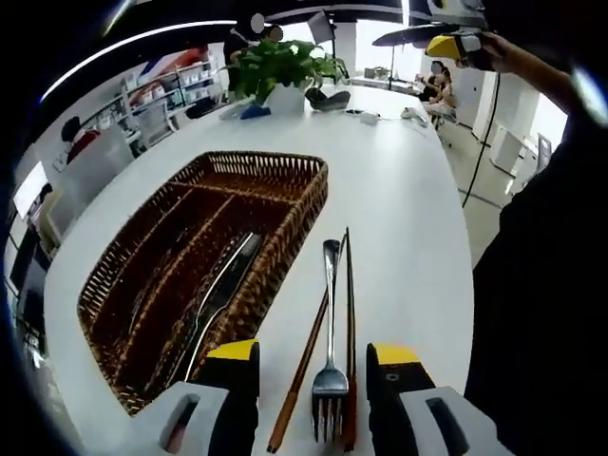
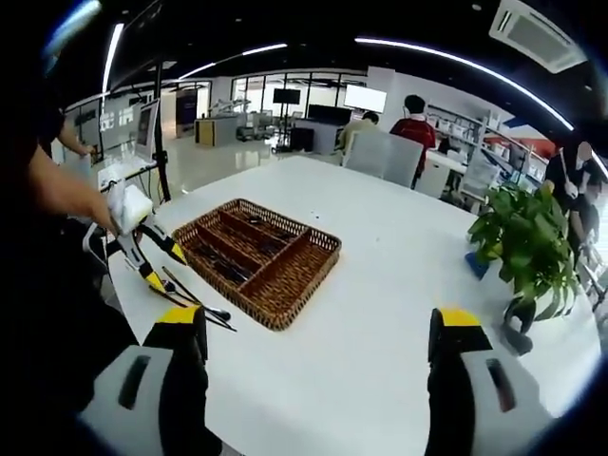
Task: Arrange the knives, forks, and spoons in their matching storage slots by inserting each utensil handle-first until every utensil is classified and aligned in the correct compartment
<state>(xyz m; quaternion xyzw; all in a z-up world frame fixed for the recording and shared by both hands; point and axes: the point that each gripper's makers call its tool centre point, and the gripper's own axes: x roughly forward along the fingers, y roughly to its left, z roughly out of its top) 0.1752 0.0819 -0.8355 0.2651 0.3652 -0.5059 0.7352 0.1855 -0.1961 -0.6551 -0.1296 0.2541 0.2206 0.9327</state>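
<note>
A brown wicker basket (image 1: pixel 285 204) with long compartments lies on the white table (image 1: pixel 399 209). Knives (image 1: pixel 223 294) lie in its right compartment, and darker utensils show in the slots further left. Beside the basket, a silver fork (image 1: pixel 330 323) lies on the table, tines toward me, with a brown chopstick (image 1: pixel 302 370) on its left and another (image 1: pixel 349 313) on its right. My left gripper (image 1: pixel 313 366) stands open, its jaws straddling the fork's tines. My right gripper (image 2: pixel 320 328) is open wide above bare table, well back from the basket (image 2: pixel 256 256). The left gripper (image 2: pixel 152 258) reaches in by the fork and chopsticks (image 2: pixel 195 302).
A potted plant (image 1: pixel 280 66) stands at the table's far end, with small items near it. In the right gripper view the plant (image 2: pixel 522 247) is to the right. The table's edge runs close to the fork. Chairs, shelves and seated people are beyond the table.
</note>
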